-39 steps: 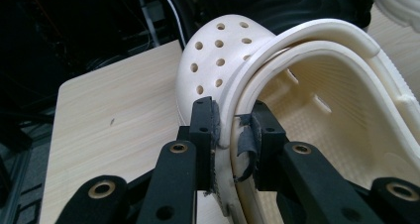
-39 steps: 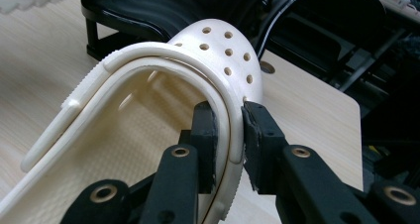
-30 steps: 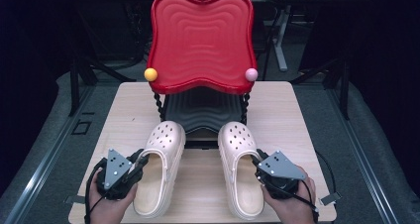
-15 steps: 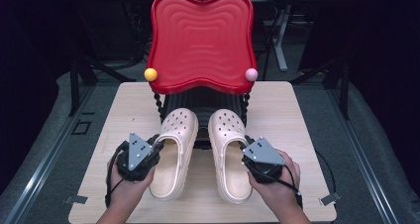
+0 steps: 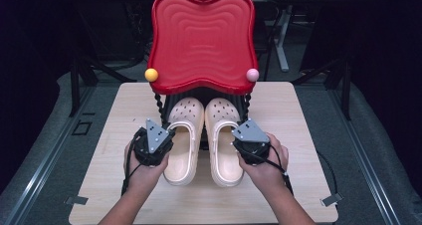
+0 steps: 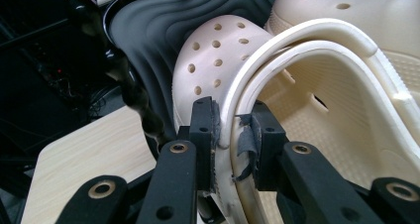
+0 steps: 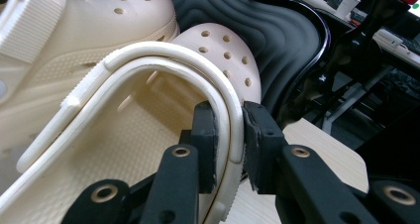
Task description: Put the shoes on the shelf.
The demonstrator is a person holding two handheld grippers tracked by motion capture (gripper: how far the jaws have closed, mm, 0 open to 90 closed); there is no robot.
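Note:
Two cream clogs lie side by side on the wooden table [image 5: 298, 120], toes under a red two-tier rack [image 5: 201, 41]. The left clog [image 5: 183, 135] has its outer rim pinched by my left gripper [image 5: 169, 135], which is shut on it; in the left gripper view the jaws clamp the rim and strap [image 6: 233, 130]. The right clog [image 5: 223, 140] is held the same way by my right gripper [image 5: 238, 140], jaws shut on its outer rim [image 7: 230, 135]. Both toes rest on the rack's black wavy lower shelf [image 6: 148, 30].
The rack has a yellow ball [image 5: 151, 74] and a pink ball [image 5: 253, 75] at its corners and twisted black posts [image 5: 159, 105]. Bare table lies to both sides and at the front edge. Dark floor and metal stands surround the table.
Both grippers have pushed the clogs forward, away from the person. The toes have slid under the red top shelf onto the black lower shelf.

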